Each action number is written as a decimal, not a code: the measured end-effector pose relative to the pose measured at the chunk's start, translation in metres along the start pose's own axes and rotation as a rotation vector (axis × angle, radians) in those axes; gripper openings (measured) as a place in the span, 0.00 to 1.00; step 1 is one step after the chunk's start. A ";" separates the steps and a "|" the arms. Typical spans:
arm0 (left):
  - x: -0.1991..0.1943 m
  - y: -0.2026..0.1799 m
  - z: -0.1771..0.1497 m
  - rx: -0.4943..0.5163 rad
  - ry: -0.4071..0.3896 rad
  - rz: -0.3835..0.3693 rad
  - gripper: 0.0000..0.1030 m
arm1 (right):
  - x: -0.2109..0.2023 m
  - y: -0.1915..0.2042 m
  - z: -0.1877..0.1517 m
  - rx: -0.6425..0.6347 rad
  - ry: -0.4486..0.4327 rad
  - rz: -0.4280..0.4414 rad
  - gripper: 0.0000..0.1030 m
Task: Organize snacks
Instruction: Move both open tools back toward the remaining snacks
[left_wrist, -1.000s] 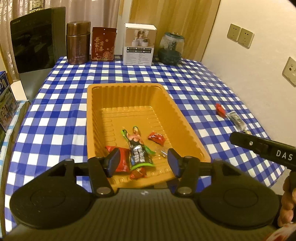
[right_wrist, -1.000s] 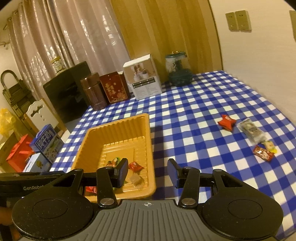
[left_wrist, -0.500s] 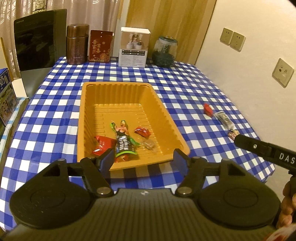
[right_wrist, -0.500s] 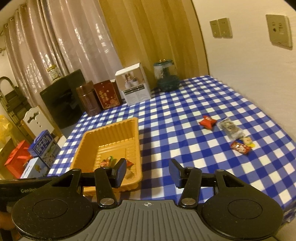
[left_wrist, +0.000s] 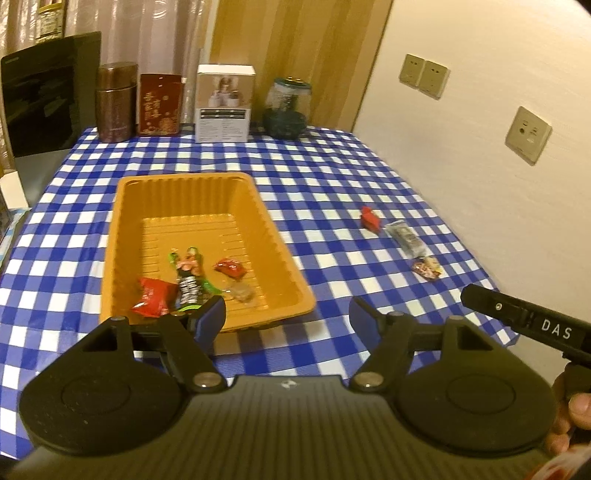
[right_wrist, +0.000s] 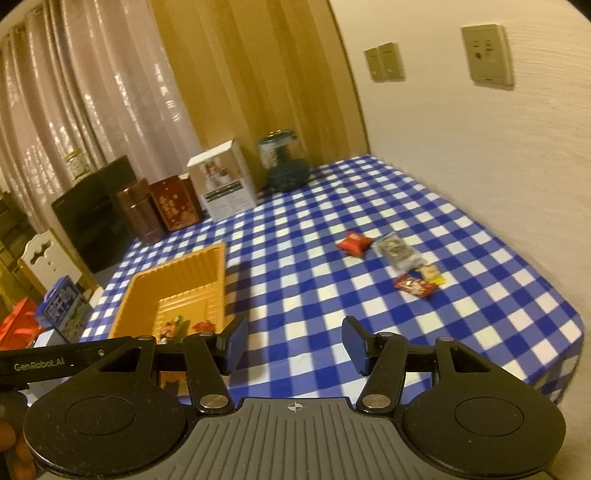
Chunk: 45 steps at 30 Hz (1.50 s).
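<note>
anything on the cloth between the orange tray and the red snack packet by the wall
Nothing: both wrist views show only bare checked tablecloth between the orange tray and the red snack packet.

Along the far edge of our counter (left_wrist: 332, 177), under its blue checked cloth, we see a brown tin (left_wrist: 116, 101), a red box (left_wrist: 160, 103), a white carton (left_wrist: 224, 103) and a glass jar (left_wrist: 288, 107). Wall sockets (left_wrist: 424, 75) sit at right.
</note>
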<state>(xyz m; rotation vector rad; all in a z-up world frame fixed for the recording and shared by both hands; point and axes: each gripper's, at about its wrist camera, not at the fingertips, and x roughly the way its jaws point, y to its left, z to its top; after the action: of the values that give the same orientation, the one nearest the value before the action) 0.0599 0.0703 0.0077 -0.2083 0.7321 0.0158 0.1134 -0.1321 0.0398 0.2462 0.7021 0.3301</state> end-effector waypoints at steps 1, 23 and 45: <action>0.000 -0.003 0.000 0.003 -0.001 -0.004 0.69 | -0.002 -0.004 0.001 0.003 -0.004 -0.007 0.55; 0.056 -0.071 0.022 0.074 0.053 -0.122 0.73 | -0.003 -0.092 0.022 0.027 -0.012 -0.148 0.55; 0.198 -0.146 0.021 0.172 0.166 -0.168 0.73 | 0.112 -0.181 0.032 -0.123 0.123 -0.147 0.42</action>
<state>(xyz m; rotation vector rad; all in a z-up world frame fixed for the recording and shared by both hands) 0.2338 -0.0801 -0.0823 -0.1066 0.8750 -0.2262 0.2535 -0.2603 -0.0621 0.0569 0.8134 0.2486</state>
